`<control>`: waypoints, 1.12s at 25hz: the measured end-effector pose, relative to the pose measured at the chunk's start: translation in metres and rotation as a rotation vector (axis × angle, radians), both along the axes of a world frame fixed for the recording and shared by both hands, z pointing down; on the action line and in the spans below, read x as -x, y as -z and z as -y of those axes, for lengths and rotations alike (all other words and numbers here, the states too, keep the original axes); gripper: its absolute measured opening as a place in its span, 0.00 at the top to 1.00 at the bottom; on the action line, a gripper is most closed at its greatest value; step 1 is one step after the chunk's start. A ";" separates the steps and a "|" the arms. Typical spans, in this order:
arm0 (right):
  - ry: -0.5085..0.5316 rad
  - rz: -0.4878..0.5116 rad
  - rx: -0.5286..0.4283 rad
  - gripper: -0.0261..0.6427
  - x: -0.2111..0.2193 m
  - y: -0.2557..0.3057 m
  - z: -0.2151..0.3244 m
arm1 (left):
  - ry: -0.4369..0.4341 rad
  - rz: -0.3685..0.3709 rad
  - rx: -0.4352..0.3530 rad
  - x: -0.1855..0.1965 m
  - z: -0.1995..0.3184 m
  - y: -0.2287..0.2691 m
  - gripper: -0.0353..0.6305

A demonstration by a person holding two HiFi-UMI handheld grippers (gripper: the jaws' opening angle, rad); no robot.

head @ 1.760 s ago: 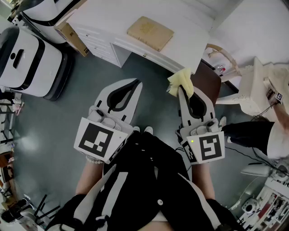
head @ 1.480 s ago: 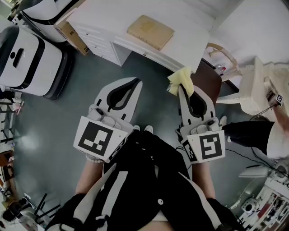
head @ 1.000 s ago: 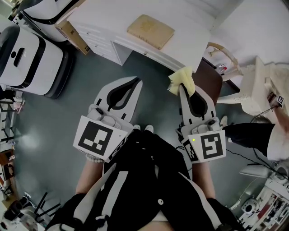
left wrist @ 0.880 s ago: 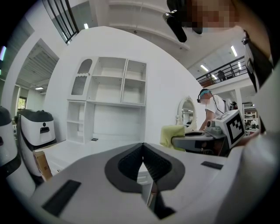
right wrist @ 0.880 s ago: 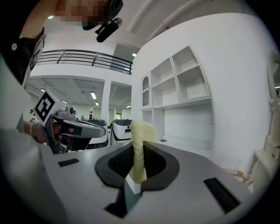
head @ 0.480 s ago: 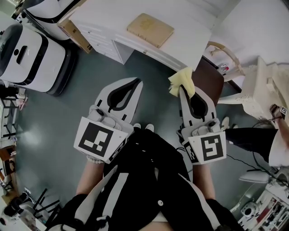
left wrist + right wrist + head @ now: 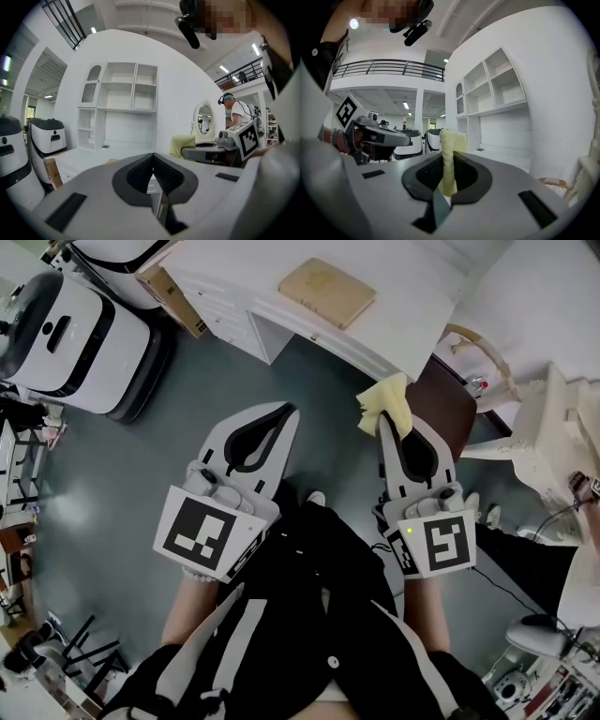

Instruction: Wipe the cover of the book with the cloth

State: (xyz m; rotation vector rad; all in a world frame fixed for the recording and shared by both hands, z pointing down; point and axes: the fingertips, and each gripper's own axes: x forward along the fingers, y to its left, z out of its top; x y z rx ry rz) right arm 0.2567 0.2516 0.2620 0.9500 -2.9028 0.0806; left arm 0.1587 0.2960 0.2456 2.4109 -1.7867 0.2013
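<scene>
Cloth clamped in my right gripper. My left gripper is closed on nothing. Book lies on the white desk, well ahead. Wiping not yet begun.

A test lab: bulky white machines beside a desk and shelves.
</scene>
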 end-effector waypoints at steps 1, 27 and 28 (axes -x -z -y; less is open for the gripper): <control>-0.002 -0.001 0.000 0.91 0.000 -0.001 -0.001 | 0.000 0.001 -0.002 0.001 -0.001 0.000 0.94; -0.258 -0.015 0.005 0.91 0.135 0.010 0.063 | -0.207 -0.001 -0.031 0.159 0.082 0.012 0.94; -0.268 -0.016 0.003 0.91 0.142 0.010 0.064 | -0.216 -0.001 -0.032 0.166 0.084 0.012 0.94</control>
